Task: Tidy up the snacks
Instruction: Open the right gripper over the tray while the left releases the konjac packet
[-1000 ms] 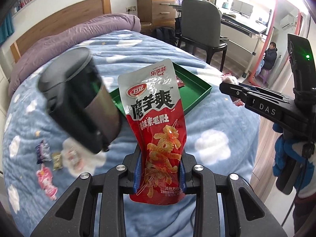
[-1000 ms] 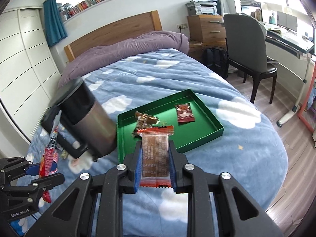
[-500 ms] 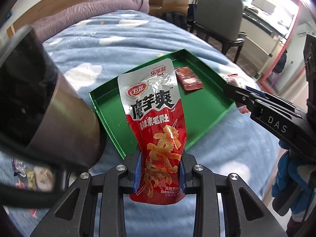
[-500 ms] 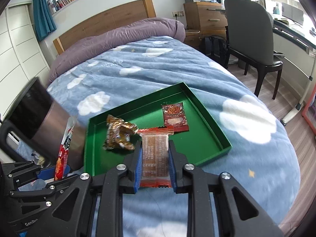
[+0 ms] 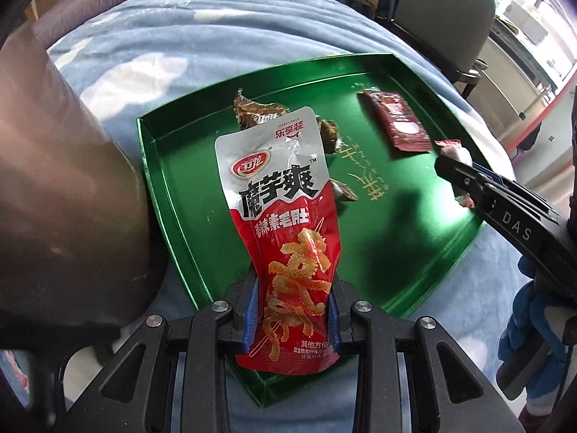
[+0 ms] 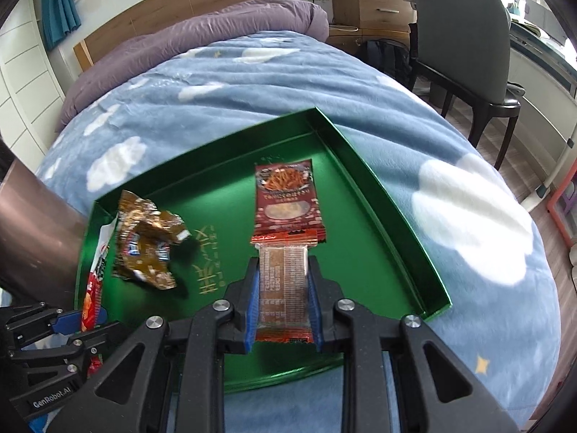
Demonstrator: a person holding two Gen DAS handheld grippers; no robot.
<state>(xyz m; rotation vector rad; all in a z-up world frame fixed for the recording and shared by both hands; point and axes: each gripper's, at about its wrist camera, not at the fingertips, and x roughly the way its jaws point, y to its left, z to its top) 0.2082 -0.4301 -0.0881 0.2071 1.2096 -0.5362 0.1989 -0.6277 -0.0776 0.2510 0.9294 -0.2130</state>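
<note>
Both grippers have dropped in over the green tray (image 5: 465,249) since a second ago, when the tray sat well ahead of them on the bed; now it fills the middle of both views. Left wrist view first: a dark, blurred cylinder (image 5: 68,187) crowds the left side of the frame, close to the lens. Centre frame, the left gripper (image 5: 292,321) is clamped on the lower part of a red and silver snack pouch (image 5: 285,223), which stands upright above the tray's near left area. Behind the pouch lies a crumpled brown wrapper (image 5: 259,112), and toward the upper right of the tray a dark red packet (image 5: 396,122) lies flat. At the right edge the other gripper reaches in, a small wrapped snack pinched at its tips.

Over to the right wrist view: at lower left the left gripper's black frame shows, with the red pouch seen edge-on. The crumpled brown wrapper (image 6: 148,238) rests in the tray's left half. Centre frame, the right gripper (image 6: 283,306) is closed on a brown bar wrapper (image 6: 283,281), whose far end touches or overlaps the dark red packet (image 6: 286,198) in the picture. The tray's rim (image 6: 389,223) runs down the right, resting on the blue cloud blanket (image 6: 468,195). A grey chair (image 6: 465,43) stands at upper right.
</note>
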